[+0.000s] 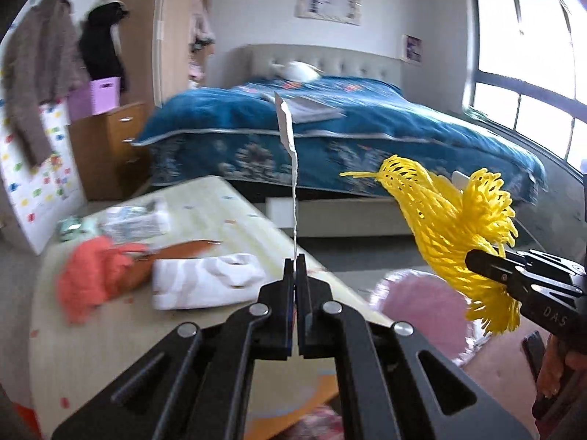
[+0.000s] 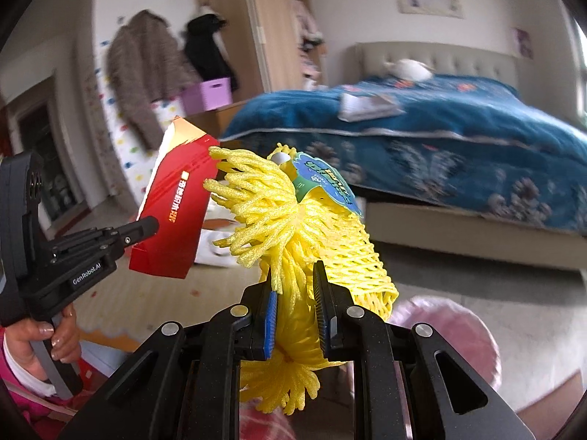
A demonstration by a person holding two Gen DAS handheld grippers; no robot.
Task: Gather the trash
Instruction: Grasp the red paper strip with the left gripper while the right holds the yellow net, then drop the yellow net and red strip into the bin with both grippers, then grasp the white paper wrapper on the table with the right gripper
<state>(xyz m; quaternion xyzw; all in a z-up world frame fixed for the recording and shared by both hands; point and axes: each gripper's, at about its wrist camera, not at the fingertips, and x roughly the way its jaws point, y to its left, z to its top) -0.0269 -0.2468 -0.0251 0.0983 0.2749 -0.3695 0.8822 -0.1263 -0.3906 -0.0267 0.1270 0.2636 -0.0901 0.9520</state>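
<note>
Yellow foam net's point(image 2: 293, 330) middle hidden between pads, red carton point(image 1: 290, 139) edge-on, table clutter blurred

I count two grippers, the left gripper point(image 1: 295, 256) and the right gripper point(image 2: 295, 275); one red packet point(image 2: 176, 205); one yellow foam net point(image 2: 319, 227); on the counter point(image 1: 91, 348), one orange net point(image 1: 91, 275) and one white cloth point(image 1: 205, 280); one bed point(image 1: 367, 132); two hanging coats, the brown coat point(image 1: 33, 69) and the black coat point(image 1: 101, 47); one purple box point(image 1: 104, 93)
</note>
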